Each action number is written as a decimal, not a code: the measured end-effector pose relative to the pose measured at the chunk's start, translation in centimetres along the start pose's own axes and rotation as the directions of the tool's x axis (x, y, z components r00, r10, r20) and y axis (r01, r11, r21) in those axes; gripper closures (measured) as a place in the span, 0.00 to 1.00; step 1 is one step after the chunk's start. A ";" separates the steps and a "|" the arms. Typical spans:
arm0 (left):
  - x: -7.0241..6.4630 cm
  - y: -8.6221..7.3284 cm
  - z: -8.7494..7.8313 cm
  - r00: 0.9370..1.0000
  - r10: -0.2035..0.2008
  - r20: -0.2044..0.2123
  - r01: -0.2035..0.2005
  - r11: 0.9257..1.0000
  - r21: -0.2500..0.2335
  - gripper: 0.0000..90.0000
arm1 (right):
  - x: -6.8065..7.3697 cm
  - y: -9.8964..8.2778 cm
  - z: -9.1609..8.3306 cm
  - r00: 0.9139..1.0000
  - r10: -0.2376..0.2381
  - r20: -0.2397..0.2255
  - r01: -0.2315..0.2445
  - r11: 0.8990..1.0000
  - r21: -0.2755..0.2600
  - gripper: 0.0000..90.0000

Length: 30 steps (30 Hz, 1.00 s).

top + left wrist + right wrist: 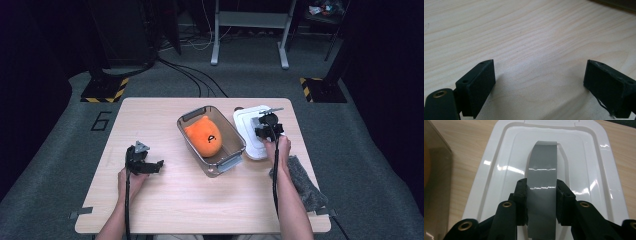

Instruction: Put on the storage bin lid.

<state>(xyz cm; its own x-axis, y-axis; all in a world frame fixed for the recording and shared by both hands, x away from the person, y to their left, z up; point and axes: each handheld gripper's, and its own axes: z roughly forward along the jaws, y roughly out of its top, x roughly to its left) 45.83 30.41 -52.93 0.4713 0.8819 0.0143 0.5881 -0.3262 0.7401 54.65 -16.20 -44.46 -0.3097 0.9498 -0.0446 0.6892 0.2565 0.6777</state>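
Clamping the lid's (499, 170) grey handle (542, 182), the right hand-held gripper (541, 202) risks slipping; the bin (235, 150) sits at nine o'clock, while the left hand-held gripper (539, 82) rests open.

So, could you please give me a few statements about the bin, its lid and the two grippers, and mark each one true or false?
1. The orange plush toy lies inside the clear bin. True.
2. The right gripper is shut on the grey tape handle of the white lid. True.
3. The lid sits on top of the bin. False: it is beside the bin.
4. The left gripper holds a cloth. False: its fingers stand open above bare table.
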 end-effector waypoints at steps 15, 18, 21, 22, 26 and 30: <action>0.0 0.0 0.0 1.000 0.000 -0.003 0.000 1.000 -0.001 0.11 | -0.4 1.4 -2.6 1.000 0.004 -0.027 -0.004 1.000 -0.009 0.74; 0.0 0.0 0.0 1.000 0.001 -0.004 -0.001 1.000 -0.001 0.11 | -0.5 1.7 -3.1 1.000 -0.006 -0.028 0.006 1.000 -0.011 0.74; 0.0 0.0 0.0 1.000 0.002 -0.005 -0.002 1.000 -0.001 0.11 | -0.5 1.9 -3.7 0.999 -0.010 -0.030 0.009 1.000 -0.016 0.74; 0.0 0.0 0.0 1.000 0.001 -0.005 -0.001 1.000 0.000 0.11 | -0.6 2.1 -4.0 0.999 -0.007 -0.034 0.007 1.000 -0.017 0.74; 0.0 0.0 0.0 1.000 0.001 -0.005 -0.001 1.000 -0.001 0.11 | -0.7 2.6 -4.9 0.999 -0.004 -0.047 0.003 1.000 -0.029 0.74; 0.0 0.0 0.0 1.000 0.001 -0.005 -0.001 1.000 -0.001 0.11 | -0.7 3.2 -6.0 0.999 -0.018 -0.050 0.017 0.999 -0.034 0.74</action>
<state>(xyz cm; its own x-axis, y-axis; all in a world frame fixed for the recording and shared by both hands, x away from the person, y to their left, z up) 45.81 30.37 -52.92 0.4687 0.8832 0.0186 0.5871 -0.3272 0.7405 53.14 -17.07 -37.86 -0.3547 0.9348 -0.0202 0.6612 0.2661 0.7014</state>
